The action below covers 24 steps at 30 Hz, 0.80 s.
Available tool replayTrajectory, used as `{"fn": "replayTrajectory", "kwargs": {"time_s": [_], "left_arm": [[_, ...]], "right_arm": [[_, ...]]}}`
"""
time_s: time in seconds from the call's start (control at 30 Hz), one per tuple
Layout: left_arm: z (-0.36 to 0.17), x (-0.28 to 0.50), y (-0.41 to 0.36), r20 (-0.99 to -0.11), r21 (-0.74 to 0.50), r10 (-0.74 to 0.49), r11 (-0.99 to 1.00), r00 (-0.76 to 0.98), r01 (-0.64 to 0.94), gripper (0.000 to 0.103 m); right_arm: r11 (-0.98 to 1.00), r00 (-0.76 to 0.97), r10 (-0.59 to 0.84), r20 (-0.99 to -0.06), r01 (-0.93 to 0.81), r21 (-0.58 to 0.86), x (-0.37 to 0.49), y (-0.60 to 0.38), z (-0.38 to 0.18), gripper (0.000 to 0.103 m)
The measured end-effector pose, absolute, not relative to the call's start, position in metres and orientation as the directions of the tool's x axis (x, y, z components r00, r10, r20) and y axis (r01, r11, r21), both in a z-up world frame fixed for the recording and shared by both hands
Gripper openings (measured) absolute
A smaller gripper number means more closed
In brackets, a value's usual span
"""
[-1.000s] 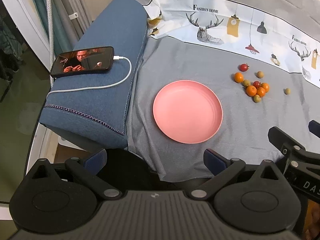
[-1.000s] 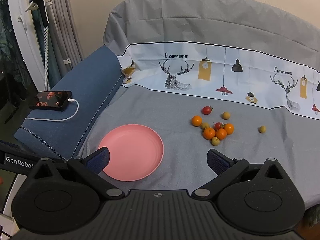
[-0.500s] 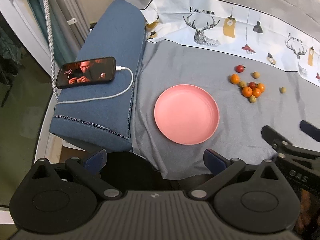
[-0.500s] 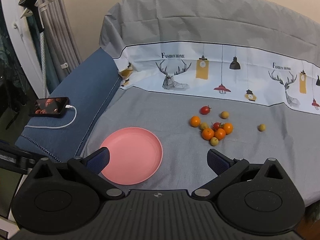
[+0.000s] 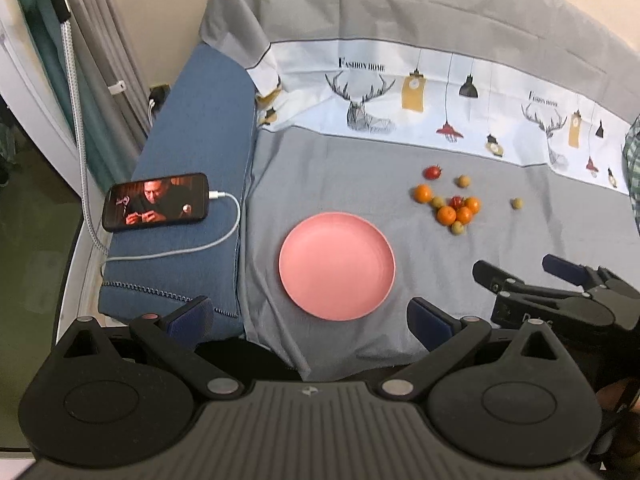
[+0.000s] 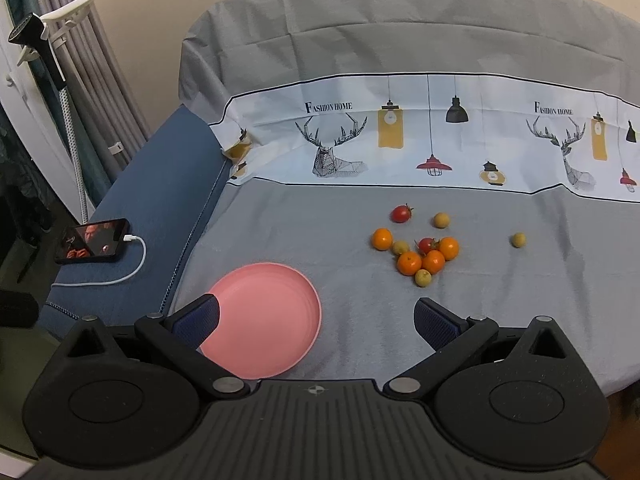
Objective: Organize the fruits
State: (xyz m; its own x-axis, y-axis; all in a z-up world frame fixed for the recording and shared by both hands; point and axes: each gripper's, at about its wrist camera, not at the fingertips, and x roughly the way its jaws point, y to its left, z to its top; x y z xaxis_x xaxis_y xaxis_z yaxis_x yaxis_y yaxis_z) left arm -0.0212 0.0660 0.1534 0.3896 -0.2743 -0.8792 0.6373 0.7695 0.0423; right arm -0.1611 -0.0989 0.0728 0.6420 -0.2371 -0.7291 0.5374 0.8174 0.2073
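The left hand-held gripper (image 5: pixel 308 316) hangs open and empty over the near edge of the grey cloth (image 5: pixel 352 176), and its camera now sits higher and farther back than a second ago, so the pink plate (image 5: pixel 337 266) looks smaller and more of the sofa back shows. The right hand-held gripper (image 6: pixel 316 318) is also spread wide with nothing between its fingers; it has eased forward, its left finger (image 6: pixel 196 318) now overlapping the plate's near rim. The plate holds no fruit. The fruits lie unmoved beyond it: small oranges (image 6: pixel 409 263), cherry tomatoes (image 6: pixel 401 213) and pale green fruits (image 6: pixel 441 220), one (image 6: pixel 518 239) well apart. A phone (image 5: pixel 156 201) with its cable (image 5: pixel 224 236) rests on the blue armrest (image 5: pixel 196 136).
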Motion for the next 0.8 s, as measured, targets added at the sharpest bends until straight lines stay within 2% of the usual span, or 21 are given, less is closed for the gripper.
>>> {"fn": "replayTrajectory", "kwargs": {"time_s": [0.3, 0.8], "left_arm": [[0.1550, -0.0163, 0.0665, -0.889, -0.010, -0.307, 0.754, 0.339, 0.657, 0.103], [0.1550, -0.0153, 0.0583, -0.888, -0.001, -0.310, 0.741, 0.341, 0.671, 0.103]], "right_arm": [[0.829, 0.643, -0.232, -0.730, 0.523, 0.198, -0.1594, -0.0951, 0.0736, 0.102], [0.835, 0.650, -0.238, -0.721, 0.516, 0.189, -0.1575, -0.0949, 0.0735, 0.102]]}}
